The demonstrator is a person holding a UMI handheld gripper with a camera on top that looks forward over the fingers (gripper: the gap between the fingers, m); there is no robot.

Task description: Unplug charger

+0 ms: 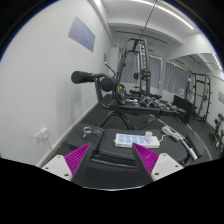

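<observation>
The gripper (111,160) stands released, its two fingers spread wide apart with nothing between them; the magenta pads (77,157) on their inner faces show at about 7 and 5 o'clock in the gripper view. Just ahead of the fingers, at roughly 6 o'clock from the middle of the view, lies a dark flat counter (100,165) that looks like a padded bench top. On it, beyond the fingertips and between them, rests a white rectangular power strip with pale blue sockets (128,139), lying lengthwise across the counter. At its right end, towards 4 o'clock, a small white charger plug (150,135) sits upright in the strip, apart from both fingers. A thin grey cable (100,131) trails over the counter to the left of the strip, towards 8 o'clock. Farther off, at about 12 o'clock, stands a black metal gym frame with yellow fittings (137,65), and a black padded roller on an arm (88,77) reaches out at 10 o'clock. A white wall (45,80) runs along the left, bearing a small white wall socket (43,135) at 9 o'clock.
</observation>
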